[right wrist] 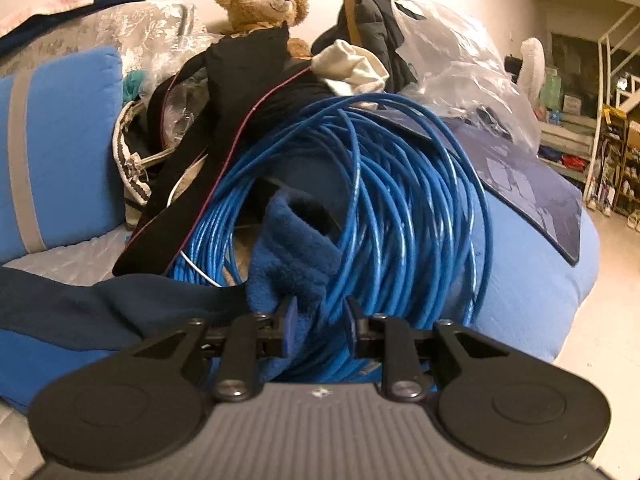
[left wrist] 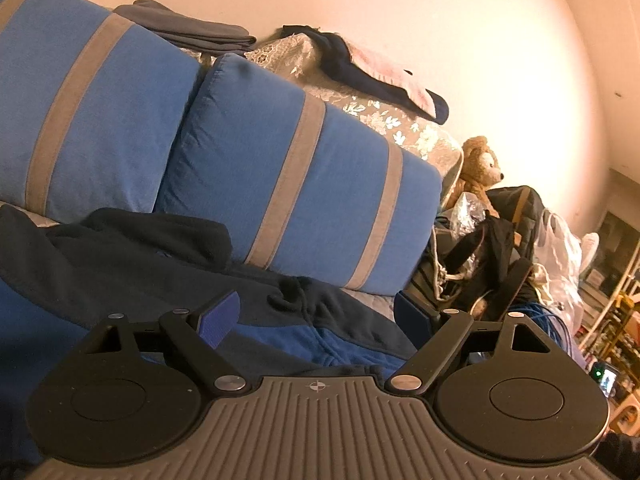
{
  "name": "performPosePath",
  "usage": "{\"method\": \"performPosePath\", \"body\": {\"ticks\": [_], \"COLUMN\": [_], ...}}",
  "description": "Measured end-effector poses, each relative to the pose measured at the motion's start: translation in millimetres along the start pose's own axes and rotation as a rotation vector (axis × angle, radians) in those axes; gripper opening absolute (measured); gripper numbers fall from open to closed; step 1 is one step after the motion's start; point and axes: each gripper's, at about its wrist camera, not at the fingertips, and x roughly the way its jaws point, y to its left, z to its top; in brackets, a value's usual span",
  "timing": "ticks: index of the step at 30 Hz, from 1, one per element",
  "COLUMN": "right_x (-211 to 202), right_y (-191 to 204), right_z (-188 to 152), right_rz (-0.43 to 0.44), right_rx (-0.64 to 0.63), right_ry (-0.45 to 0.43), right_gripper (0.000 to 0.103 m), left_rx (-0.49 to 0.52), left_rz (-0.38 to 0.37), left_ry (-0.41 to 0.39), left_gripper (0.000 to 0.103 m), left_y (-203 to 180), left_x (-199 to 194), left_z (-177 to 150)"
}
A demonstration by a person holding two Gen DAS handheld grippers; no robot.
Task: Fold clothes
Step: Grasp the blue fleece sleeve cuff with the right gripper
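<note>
Lying straight ahead of the left gripper (left wrist: 316,316), whose jaws stand wide apart, the hoodie (left wrist: 160,272) stretches leftward; the right gripper (right wrist: 318,320), partly spread, straddles its blue fleece sleeve (right wrist: 292,248) beside the cable coil (right wrist: 400,200).

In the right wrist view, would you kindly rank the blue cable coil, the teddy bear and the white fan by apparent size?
1. Blue cable coil, largest by far, though it is also nearest the camera.
2. Teddy bear, only partly visible behind the pile.
3. White fan, smallest, but farthest away, so its true size is unsure.
</note>
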Motion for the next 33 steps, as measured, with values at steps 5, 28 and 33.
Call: {"method": "performPosePath", "body": {"ticks": [5,28,33], "right_x": [2,-12,-45], "right_y": [6,39,69], "right_z": [2,46,69], "right_rz": [0.028,0.191,0.271], "right_rx": [-0.046,-0.089,-0.142], "right_ry": [-0.009,0.035,-0.024], "right_gripper": [0.027,0.005,0.005], "left_rx": [-0.004,-0.013,-0.008], "left_rz": [0.004,0.025,0.017], "left_ry": [-0.001,0.012,0.008], "left_gripper": [0.085,0.085,0.085], "left_y": [0,3,2], "left_x": [0,2,1], "left_z": [0,0,-1]}}
